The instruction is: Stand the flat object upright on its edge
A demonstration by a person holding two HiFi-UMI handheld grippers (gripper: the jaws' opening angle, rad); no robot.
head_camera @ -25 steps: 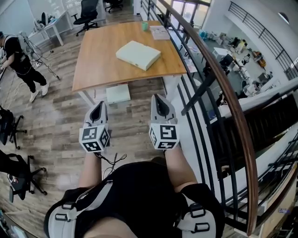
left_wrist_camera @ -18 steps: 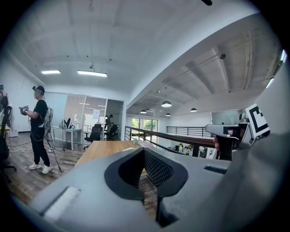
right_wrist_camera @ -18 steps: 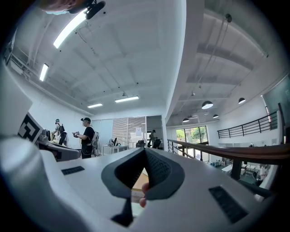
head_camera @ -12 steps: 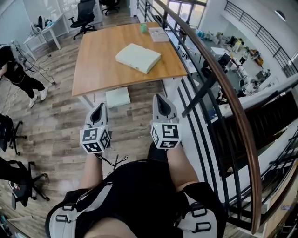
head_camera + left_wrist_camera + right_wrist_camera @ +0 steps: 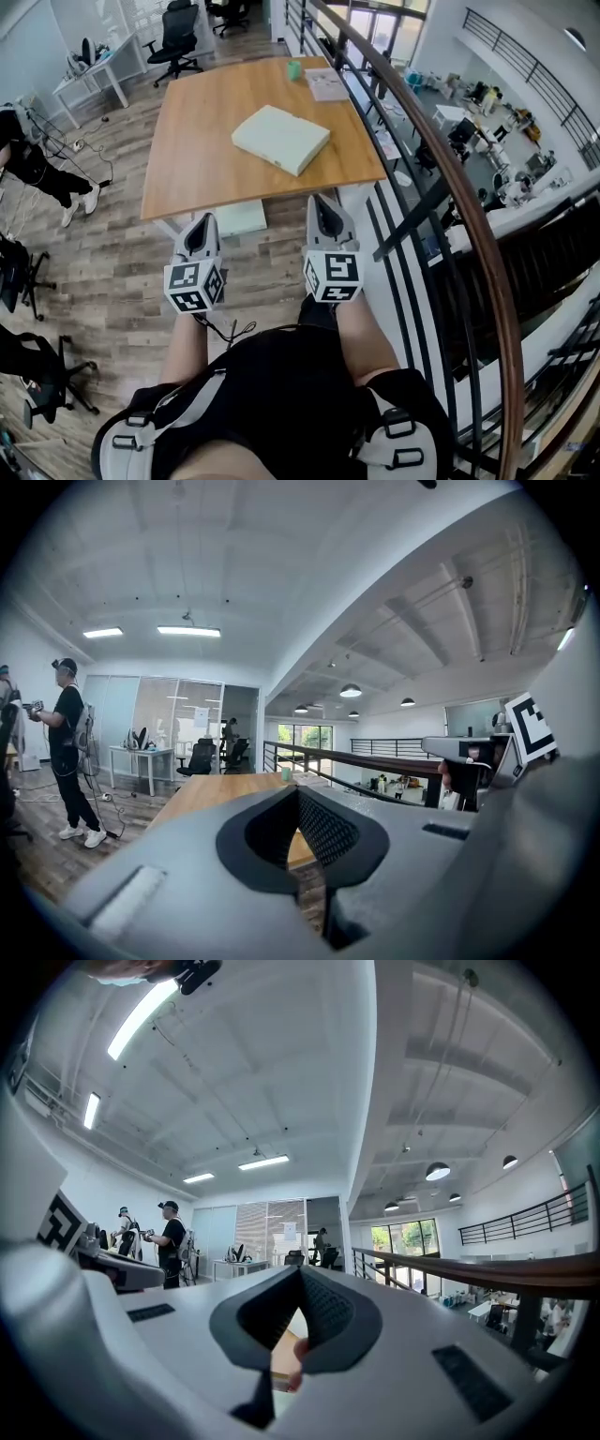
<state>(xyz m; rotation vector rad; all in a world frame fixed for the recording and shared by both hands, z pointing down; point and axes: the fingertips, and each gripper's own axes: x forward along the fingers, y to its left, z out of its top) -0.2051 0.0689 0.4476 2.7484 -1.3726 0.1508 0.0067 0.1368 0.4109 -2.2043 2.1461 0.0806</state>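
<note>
The flat object is a pale cream box (image 5: 279,138) lying flat on the wooden table (image 5: 197,141), right of its middle. Both grippers hang in front of the table's near edge, short of the box and touching nothing. My left gripper (image 5: 200,228) is shut and empty, with its marker cube below it. My right gripper (image 5: 322,204) is shut and empty too, just below the table's near right corner. In the left gripper view the left gripper (image 5: 298,797) points level across the tabletop (image 5: 220,785), jaws closed together. The right gripper (image 5: 300,1277) shows the same in its own view.
A green cup (image 5: 293,69) and a booklet (image 5: 326,84) sit at the table's far end. A wooden handrail with black bars (image 5: 441,178) runs along the right. A white box (image 5: 239,217) lies on the floor under the table. A person (image 5: 33,164) stands far left, near office chairs (image 5: 178,37).
The table and box have come slightly lower and nearer in the head view. Both grippers stay shut and keep their places. The person at the left has drifted toward the frame's edge.
</note>
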